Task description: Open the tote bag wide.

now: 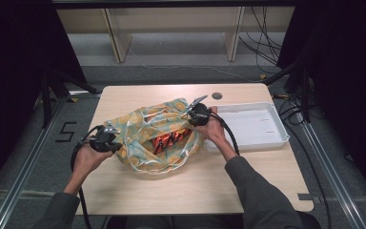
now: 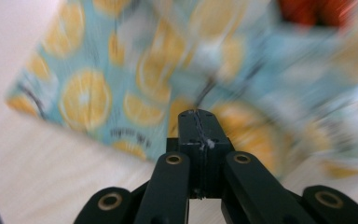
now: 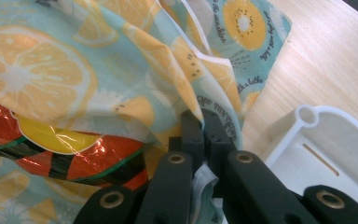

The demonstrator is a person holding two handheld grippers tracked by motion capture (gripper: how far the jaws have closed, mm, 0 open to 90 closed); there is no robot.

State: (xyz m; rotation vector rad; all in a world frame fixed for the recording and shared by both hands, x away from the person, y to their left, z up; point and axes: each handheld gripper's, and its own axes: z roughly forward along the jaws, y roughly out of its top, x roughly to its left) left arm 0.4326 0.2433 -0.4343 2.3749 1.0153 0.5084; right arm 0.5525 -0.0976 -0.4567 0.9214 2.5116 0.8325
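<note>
Right gripper (image 3: 205, 122) clamped on bag (image 1: 147, 129) rim; left gripper (image 2: 200, 122) fingers together, empty (blurred). Regrip opposite rim, pull gently apart.

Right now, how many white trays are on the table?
1. The tray lies at the table's right side, beside the bag; its corner also appears in the right gripper view. The bag may hide other things.
</note>
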